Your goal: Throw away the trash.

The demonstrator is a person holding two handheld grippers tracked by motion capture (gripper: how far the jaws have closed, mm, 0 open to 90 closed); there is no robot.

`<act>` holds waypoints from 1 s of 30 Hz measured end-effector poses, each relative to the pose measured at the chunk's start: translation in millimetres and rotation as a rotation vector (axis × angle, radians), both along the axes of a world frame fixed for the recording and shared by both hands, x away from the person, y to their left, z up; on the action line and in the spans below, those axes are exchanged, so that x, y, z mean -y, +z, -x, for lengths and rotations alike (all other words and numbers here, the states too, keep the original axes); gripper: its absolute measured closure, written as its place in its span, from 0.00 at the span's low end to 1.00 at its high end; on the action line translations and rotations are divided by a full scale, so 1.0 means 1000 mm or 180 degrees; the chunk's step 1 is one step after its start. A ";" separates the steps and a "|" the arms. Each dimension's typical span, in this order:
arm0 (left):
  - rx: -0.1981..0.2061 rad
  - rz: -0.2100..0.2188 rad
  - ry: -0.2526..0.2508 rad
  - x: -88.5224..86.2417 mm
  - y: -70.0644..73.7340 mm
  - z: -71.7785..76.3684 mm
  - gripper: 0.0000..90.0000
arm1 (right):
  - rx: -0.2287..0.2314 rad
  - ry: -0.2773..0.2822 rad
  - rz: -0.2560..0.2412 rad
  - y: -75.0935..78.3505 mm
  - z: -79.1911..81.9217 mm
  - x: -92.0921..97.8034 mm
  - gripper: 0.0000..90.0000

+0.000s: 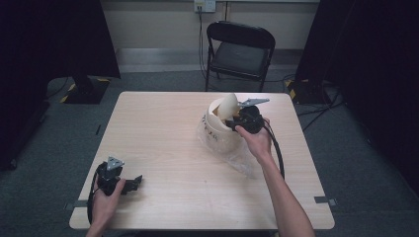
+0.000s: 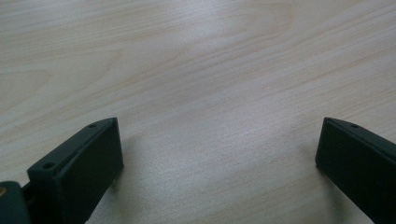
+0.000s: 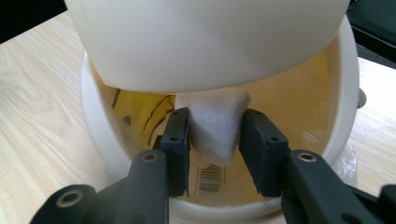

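High view: pale wooden table point(image 1: 163, 143) with rounded corners, seen from its near edge. Toward the far right corner, a cream round paper tub point(image 1: 217, 129) lying tipped on a crumpled clear plastic bag point(image 1: 240, 157), black markings along its rim. Right gripper point(image 1: 236, 114) at the tub's mouth, right hand point(image 1: 255, 138) wrapped around its black body, grey three-cornered plate on top, cable trailing back along the forearm. Pinched in it, a cream rounded lid point(image 1: 228, 106) raised above the tub's opening. Near the near left corner, left gripper point(image 1: 137, 180) held low over the table by the left hand point(image 1: 104, 198), well apart from the tub. Beyond the far edge, a black folding chair point(image 1: 239, 49) on grey floor.

Right gripper view: jaws closed partway on a white tab point(image 3: 215, 125) hanging from the underside of the lid point(image 3: 205, 42), one pad on each side of it. Behind, the yellowish inside of the tub point(image 3: 289, 112), with a printed barcode label on its wall.

Left gripper view: jaws spread wide, nothing between them, bare wood grain of the table point(image 2: 201, 79) just beneath.
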State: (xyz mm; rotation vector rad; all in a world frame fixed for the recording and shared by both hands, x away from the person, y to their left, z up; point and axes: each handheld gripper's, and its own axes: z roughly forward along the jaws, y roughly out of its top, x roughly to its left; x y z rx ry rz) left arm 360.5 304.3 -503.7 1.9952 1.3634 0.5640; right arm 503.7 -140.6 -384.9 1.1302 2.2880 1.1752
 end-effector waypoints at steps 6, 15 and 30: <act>-0.0001 -0.0001 -0.0001 0.000 0.000 0.000 0.00 | 0.0013 0.0006 -0.0007 0.001 -0.002 0.000 0.59; 0.0000 -0.0001 0.0000 0.000 0.000 0.000 0.00 | 0.0058 -0.0052 -0.0111 0.004 -0.001 0.004 0.52; 0.0000 -0.0001 -0.0001 0.000 0.000 0.000 0.00 | 0.0138 -0.0081 -0.0126 0.013 0.007 0.010 0.59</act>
